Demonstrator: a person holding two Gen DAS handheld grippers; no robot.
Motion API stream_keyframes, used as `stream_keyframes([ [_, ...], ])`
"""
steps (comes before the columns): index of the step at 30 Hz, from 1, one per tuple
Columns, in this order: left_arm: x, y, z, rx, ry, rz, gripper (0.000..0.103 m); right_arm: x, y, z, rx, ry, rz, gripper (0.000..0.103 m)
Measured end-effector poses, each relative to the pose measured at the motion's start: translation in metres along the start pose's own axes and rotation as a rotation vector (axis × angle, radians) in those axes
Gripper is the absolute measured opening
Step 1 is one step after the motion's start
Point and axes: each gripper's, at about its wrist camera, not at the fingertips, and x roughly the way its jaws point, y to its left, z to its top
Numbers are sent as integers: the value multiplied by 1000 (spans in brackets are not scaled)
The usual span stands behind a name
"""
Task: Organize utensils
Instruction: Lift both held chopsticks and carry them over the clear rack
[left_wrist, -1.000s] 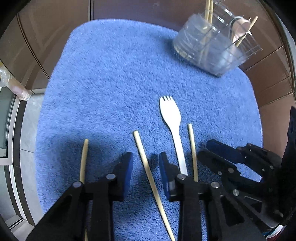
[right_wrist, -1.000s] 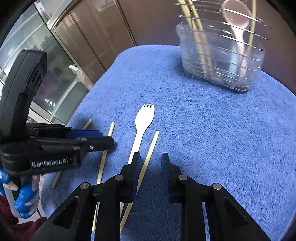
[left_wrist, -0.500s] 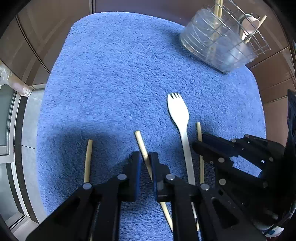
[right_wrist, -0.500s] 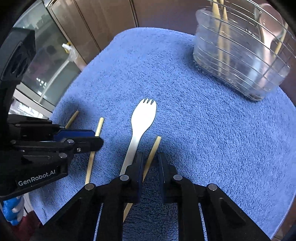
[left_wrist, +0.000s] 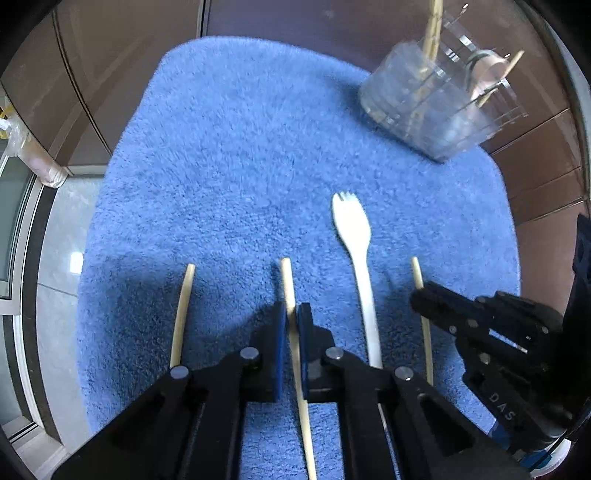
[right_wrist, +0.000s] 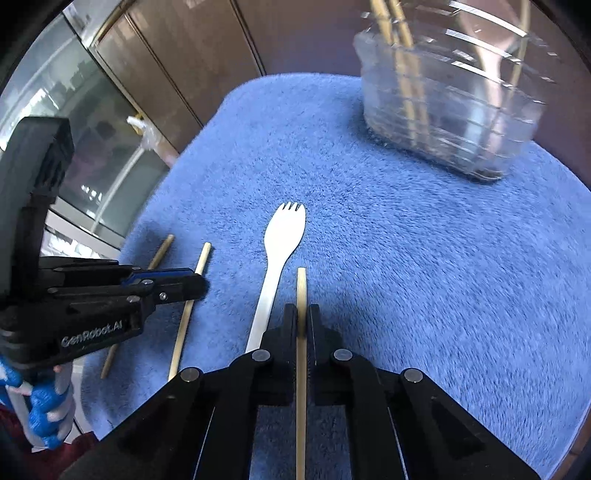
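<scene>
Since a second ago both pairs of jaws have been closing, from standing open astride the sticks to clenching them, and the blur on the holder suggests the hands are beginning to lift. The left gripper (left_wrist: 290, 325) is pinching the middle chopstick (left_wrist: 286, 280) partway along its length, far tip pointing away, and the right gripper (right_wrist: 301, 321) is clamping the right chopstick (right_wrist: 301, 286) in the same way, just right of the white fork (right_wrist: 282, 236). The fork is lying flat on the blue towel (left_wrist: 229, 158) between the two gripped sticks, tines pointing far, and is not being touched. A third chopstick (left_wrist: 183, 310) is resting on the near left of the towel, apart from both tools. The clear utensil holder (left_wrist: 432, 107) is standing at the far right corner, already carrying a couple of chopsticks and what looks like a spoon. Each stick is likely being taken lengthwise along the fingers so it can be tipped upright and dropped into the holder; being thin and smooth, they may be swivelling in the pads during the carry
</scene>
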Motion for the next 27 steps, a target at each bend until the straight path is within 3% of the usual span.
stream_keyframes([
  [5,-31,-6,-14,23,-87,-23,6,-32,-6,-19,17,-77,26,5],
  [17,-115,-31,-59,90,-392,-14,5,-108,15,-67,-3,-343,35,5],
  [27,-168,-56,-92,162,-530,-25,5,-165,30,-105,-12,-471,4,5],
])
